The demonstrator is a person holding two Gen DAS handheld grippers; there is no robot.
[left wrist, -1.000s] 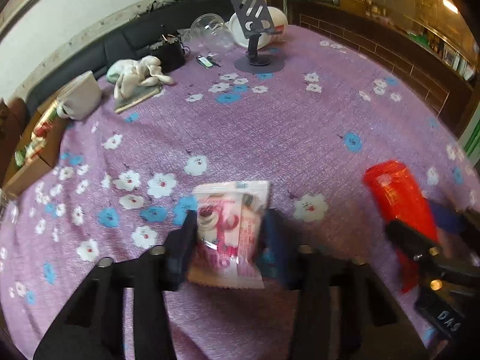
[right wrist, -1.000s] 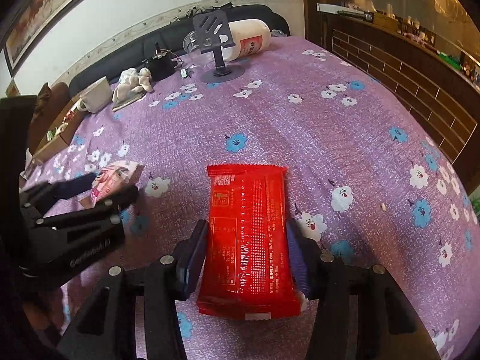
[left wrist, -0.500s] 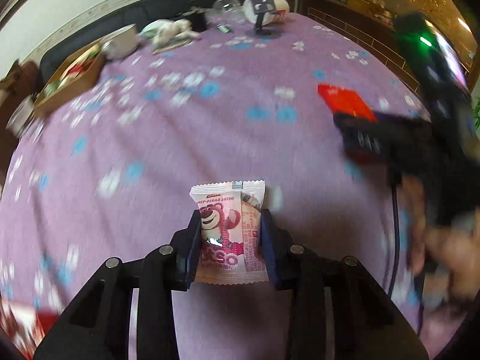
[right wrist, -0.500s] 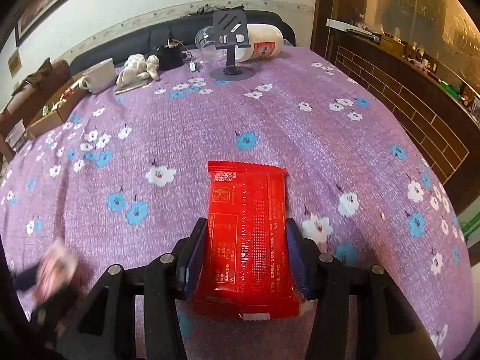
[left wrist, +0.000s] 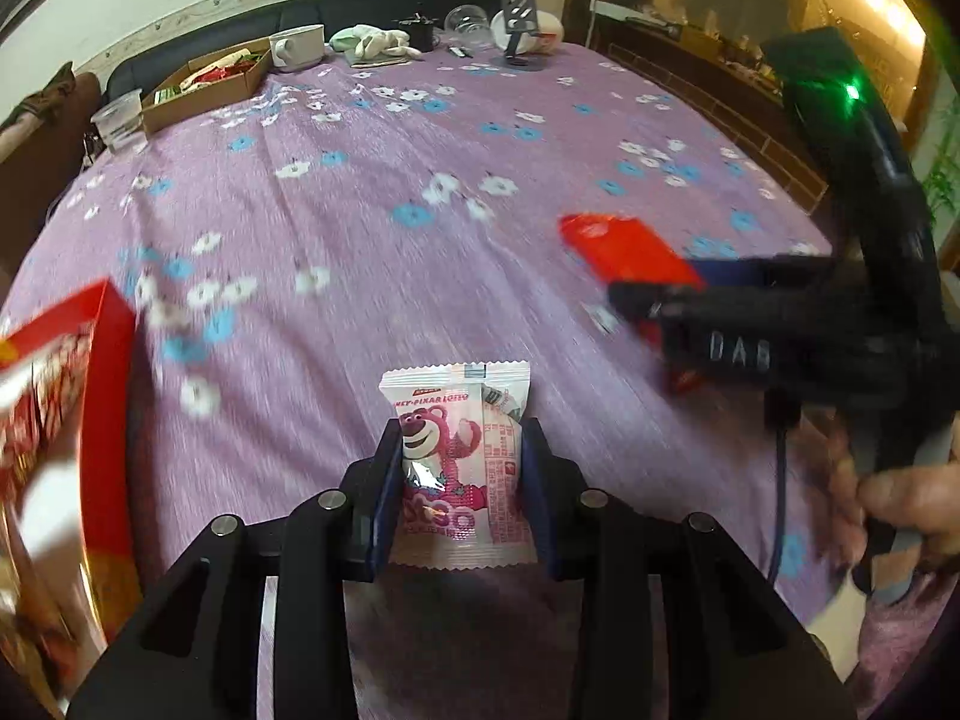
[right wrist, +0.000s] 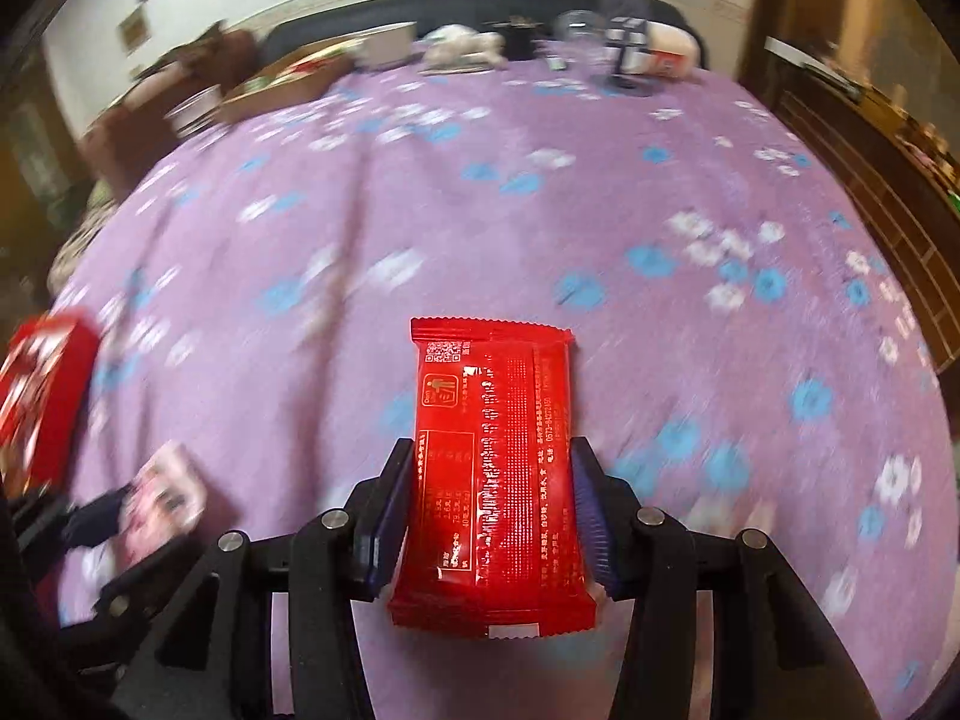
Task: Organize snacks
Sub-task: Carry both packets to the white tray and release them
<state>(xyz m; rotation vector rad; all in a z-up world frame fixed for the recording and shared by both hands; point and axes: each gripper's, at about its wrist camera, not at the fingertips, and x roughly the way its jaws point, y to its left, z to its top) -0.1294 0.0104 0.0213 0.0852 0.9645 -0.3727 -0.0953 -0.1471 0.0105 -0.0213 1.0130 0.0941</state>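
Note:
My left gripper [left wrist: 461, 450] is shut on a pink-and-white bear snack packet [left wrist: 459, 462] and holds it above the purple flowered tablecloth [left wrist: 420, 276]. My right gripper [right wrist: 492, 480] is shut on a red snack packet [right wrist: 495, 468], also held above the cloth. In the left wrist view the right gripper [left wrist: 636, 294] shows at the right with the red packet [left wrist: 624, 249]. In the right wrist view the left gripper [right wrist: 114, 510] shows at the lower left with the pink packet [right wrist: 165, 492]. A red box [left wrist: 54, 438] stands at the left edge; it also shows in the right wrist view [right wrist: 42, 396].
At the far side of the table are a cardboard tray of snacks [left wrist: 204, 84], a white mug [left wrist: 297, 48], a plastic cup [left wrist: 117, 120], a crumpled cloth [left wrist: 372, 42], a phone stand [left wrist: 519, 30] and a clear bowl [left wrist: 468, 18]. A dark sofa runs behind.
Both grippers have lifted their packets off the cloth and swung left. The red box has come into view at the left edge.

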